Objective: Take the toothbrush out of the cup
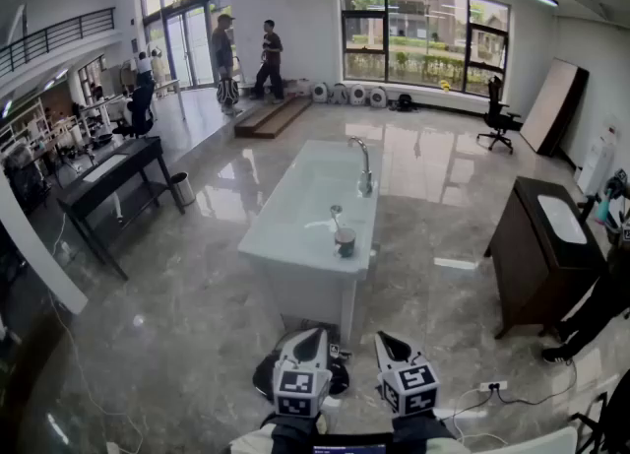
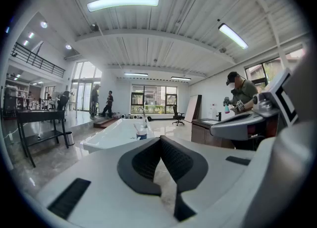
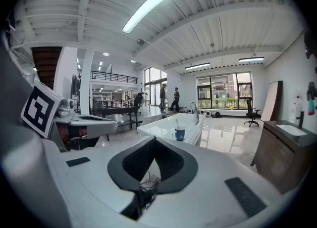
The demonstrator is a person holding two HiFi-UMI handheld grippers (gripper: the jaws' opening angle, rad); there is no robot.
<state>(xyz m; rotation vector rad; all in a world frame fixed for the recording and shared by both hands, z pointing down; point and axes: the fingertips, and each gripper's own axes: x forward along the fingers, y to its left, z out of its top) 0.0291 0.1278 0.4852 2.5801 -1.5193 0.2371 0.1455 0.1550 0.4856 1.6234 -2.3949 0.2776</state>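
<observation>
A dark blue cup (image 1: 345, 241) stands near the front edge of a long white counter (image 1: 295, 216). A toothbrush (image 1: 337, 216) sticks up out of it. The cup also shows far ahead in the left gripper view (image 2: 141, 134) and in the right gripper view (image 3: 180, 133), where the toothbrush (image 3: 177, 123) leans out of it. My left gripper (image 1: 316, 335) (image 2: 159, 139) and right gripper (image 1: 385, 338) (image 3: 154, 139) hang side by side well short of the counter. Both are shut with nothing between their tips.
A faucet (image 1: 364, 171) rises at the counter's far end. A dark vanity cabinet (image 1: 541, 255) with a basin stands to the right, and a black desk (image 1: 108, 181) to the left. A black round base and cables (image 1: 340, 375) lie on the floor below the grippers. People stand far back.
</observation>
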